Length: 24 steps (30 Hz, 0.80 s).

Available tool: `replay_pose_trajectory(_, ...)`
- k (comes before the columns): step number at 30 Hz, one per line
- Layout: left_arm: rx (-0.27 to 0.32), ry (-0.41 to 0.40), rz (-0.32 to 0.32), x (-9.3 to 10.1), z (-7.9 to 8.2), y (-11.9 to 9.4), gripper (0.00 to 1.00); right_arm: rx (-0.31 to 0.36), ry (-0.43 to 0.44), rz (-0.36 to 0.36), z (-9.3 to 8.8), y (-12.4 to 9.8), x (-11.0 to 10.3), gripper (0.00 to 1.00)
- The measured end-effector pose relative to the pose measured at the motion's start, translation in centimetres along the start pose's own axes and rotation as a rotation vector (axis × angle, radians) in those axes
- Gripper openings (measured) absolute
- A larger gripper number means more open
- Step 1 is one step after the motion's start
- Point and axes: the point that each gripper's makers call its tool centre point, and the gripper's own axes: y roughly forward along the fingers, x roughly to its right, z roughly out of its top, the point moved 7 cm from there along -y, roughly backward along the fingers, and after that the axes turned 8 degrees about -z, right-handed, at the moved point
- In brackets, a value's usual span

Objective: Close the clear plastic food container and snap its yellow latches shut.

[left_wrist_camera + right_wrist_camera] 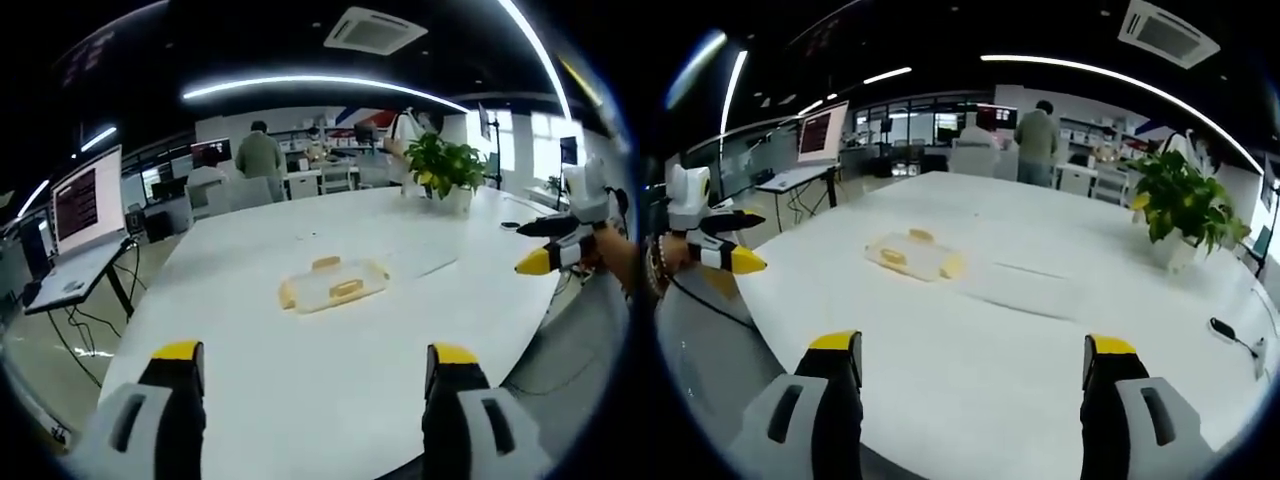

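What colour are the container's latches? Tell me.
Yellow latches on the container, clearest in the left gripper view.

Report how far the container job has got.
Done: nothing visible; whether the lid is seated cannot be told at this range. The clear container lies alone on the white table, its yellow latches untouched.

In hand: nothing. The left hand-held gripper and right hand-held gripper are open, well short of it.

Left: reach it, press the lid down, snap every latch.
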Motion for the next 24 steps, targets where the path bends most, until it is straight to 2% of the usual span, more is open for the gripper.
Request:
replay_pose_trajectory(6, 0.013, 0.000, 0.020, -0.2, 0.2, -0.2, 0.88, -0.004, 0.002, 0.008, -0.1, 0.1, 0.0, 0.88)
replay_pose_trajectory(8, 0.011, 0.001, 0.021, -0.2, 0.2, -0.2, 0.87, 0.021, -0.007, 0.021, 0.2, 0.0, -0.1, 0.82)
replay_pose_trajectory(10, -0.003, 0.006, 0.023, -0.3, 0.1, 0.0, 0.86, 0.088, 0.021, 0.032, 1.0, -0.3, 0.0, 0.77)
replay_pose_trajectory(12, -0.042, 0.012, 0.031, -0.4, -0.1, 0.1, 0.83, 0.122, 0.052, 0.028, 1.5, -0.6, 0.4, 0.76)
replay_pose_trajectory(14, -0.028, -0.003, 0.023, -0.5, 0.0, 0.0, 0.83, 0.150, 0.085, 0.068, 2.0, -0.6, 0.3, 0.76)
replay_pose_trajectory(15, -0.025, -0.006, 0.026, -0.6, 0.1, 0.0, 0.83, 0.156, 0.036, 0.115, 2.0, -0.1, 0.3, 0.76)
replay_pose_trajectory(16, -0.028, -0.017, 0.037, -0.9, 0.2, -0.1, 0.83, 0.141, -0.003, 0.124, 1.8, 0.2, 0.4, 0.74)
replay_pose_trajectory(18, -0.048, -0.026, 0.057, -1.3, 0.4, 0.0, 0.84, 0.129, -0.067, 0.121, 1.8, 1.1, 0.9, 0.72)
replay_pose_trajectory(20, -0.033, -0.013, 0.063, -1.5, 0.8, 0.2, 0.85, 0.133, -0.142, 0.121, 2.4, 1.9, 1.0, 0.73)
replay_pose_trajectory(22, -0.015, -0.021, 0.062, -1.9, 1.4, 0.7, 0.85, 0.169, -0.199, 0.124, 3.2, 2.8, 1.0, 0.73)
replay_pose_trajectory(24, -0.026, -0.017, 0.065, -2.3, 1.8, 1.4, 0.86, 0.162, -0.219, 0.137, 3.6, 3.8, 1.0, 0.70)
